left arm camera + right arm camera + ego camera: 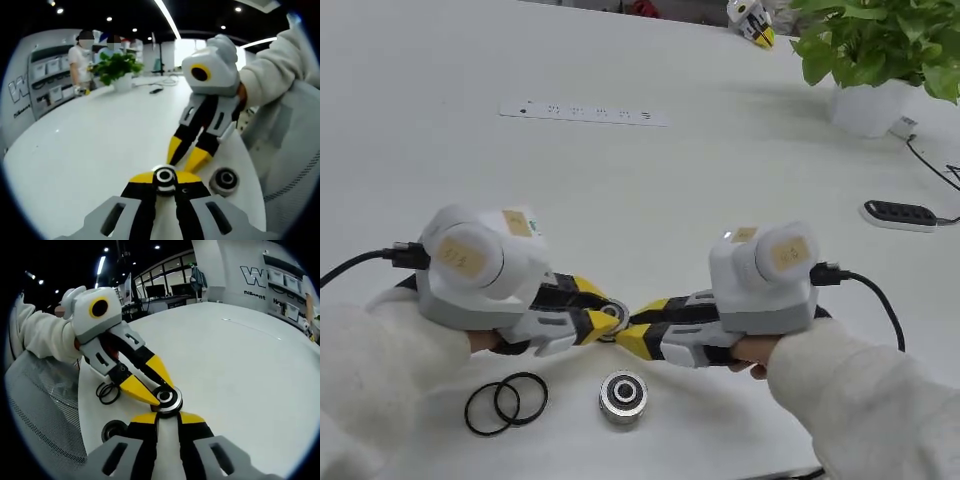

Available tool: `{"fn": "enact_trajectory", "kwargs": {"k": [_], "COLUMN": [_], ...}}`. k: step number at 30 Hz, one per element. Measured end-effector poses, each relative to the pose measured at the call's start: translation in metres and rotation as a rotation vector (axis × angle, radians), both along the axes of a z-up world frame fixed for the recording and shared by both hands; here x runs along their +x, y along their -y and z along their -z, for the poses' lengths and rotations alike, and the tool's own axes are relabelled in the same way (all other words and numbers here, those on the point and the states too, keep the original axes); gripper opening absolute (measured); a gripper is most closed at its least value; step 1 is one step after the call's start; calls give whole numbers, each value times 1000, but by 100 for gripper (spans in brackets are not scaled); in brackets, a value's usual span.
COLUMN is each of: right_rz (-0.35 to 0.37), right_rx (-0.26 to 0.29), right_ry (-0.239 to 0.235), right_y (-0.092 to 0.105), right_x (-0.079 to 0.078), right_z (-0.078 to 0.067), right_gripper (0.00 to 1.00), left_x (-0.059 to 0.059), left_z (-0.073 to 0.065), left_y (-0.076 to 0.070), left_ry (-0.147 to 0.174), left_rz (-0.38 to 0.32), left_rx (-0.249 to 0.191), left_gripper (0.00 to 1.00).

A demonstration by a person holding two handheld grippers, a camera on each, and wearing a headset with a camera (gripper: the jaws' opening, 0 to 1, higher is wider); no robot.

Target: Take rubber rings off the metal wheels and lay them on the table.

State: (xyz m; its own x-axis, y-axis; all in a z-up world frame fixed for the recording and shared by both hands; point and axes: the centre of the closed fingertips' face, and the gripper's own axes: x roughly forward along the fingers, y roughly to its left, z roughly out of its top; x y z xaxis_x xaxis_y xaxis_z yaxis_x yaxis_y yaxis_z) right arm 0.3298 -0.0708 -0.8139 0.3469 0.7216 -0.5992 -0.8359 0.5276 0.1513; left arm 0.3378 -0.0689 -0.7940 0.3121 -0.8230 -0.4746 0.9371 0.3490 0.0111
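The left gripper (603, 322) is held low and level over the near edge of the table (650, 180) and pointed right, its jaws closed on a metal wheel (613, 317). The right gripper (632, 335) is held opposite and pointed left, its tips brought to the wheel's rim; whether anything is pinched cannot be told. Nearer, two overlapping rubber rings (506, 403) and a second wheel (622, 395) are seen lying on the table.

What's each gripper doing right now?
Left gripper: closed on a metal wheel.
Right gripper: jaws parted at that wheel; whether it grips cannot be told.
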Motion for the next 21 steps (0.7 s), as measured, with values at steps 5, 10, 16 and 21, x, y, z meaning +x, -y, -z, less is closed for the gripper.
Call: {"fn": "enact_trajectory", "kwargs": {"k": [5,10,16,21], "right_rz": [-14,-2,138,164], "right_rx": [-5,-5,86,111], "right_ry": [11,9,-177,-201], "right_y": [1,2,7,7], "right_x": [-1,1,4,2], "right_z": [-1,-1,0,0], "right_gripper": [4,1,0,0], "left_x": [-2,-4,-5,-5], "left_z": [0,0,0,0], "left_y": [-1,-1,-1,-1], "left_ry": [3,6,11,12], "left_rz": [11,15,21,21], "left_rx": [5,5,6,4], "left_gripper": [14,14,14,14]}}
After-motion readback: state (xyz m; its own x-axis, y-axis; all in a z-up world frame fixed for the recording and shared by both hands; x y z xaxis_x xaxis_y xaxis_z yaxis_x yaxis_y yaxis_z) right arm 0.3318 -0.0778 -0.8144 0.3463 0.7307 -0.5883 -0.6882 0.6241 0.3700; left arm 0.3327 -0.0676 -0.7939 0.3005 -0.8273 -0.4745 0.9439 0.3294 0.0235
